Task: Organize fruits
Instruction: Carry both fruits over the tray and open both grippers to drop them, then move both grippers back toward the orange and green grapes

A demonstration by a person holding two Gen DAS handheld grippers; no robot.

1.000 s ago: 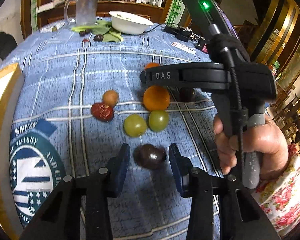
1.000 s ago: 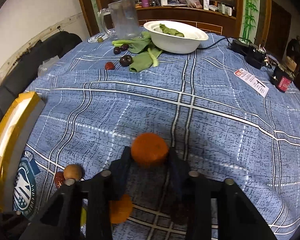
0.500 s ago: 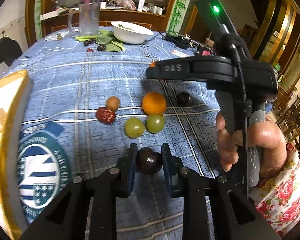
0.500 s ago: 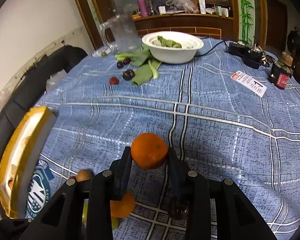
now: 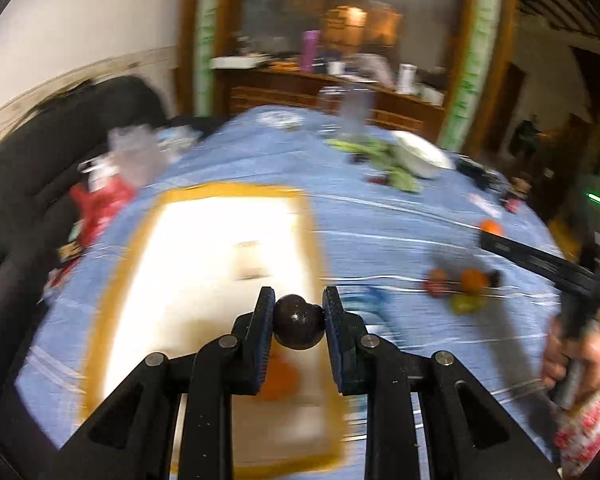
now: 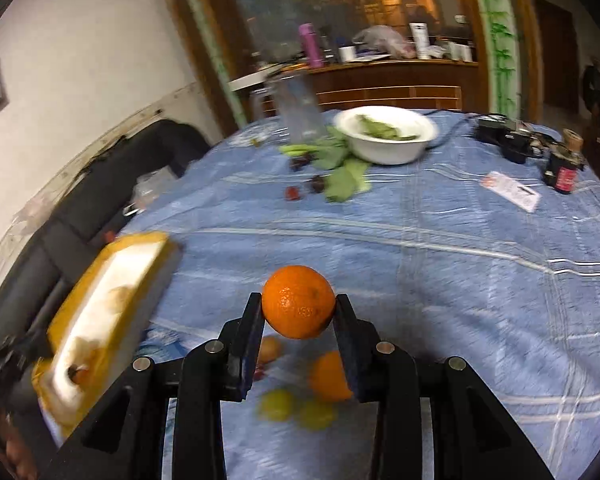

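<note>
Two fruits are in my claws at this moment. My left gripper is clamped on a dark plum, which sits between the pads near their tips and hangs above the yellow-rimmed tray. My right gripper is closed on an orange, lifted clear of the blue checked tablecloth.

The step in hand, as I judge it, is the carry to the tray. For the plum, I want to lower it over the white floor of the tray, well inside the rim, and let the pads part only when the fruit is close to the floor, since a round fruit dropped from height would likely roll. An orange-coloured fruit already lies in the tray just below my left claw, so I would set the plum down beside it, not on it. The view is blurred, so I cannot tell exactly how near the rim I am.

For the orange, the tray's raised near wall stands to my left; I should come over it, not through it. Below the right claw lie more fruits: a second orange and two green ones, so I keep my height. The middle of the cloth offers open room; the white bowl, the leaves and the clear jug are well apart at the far side.
</note>
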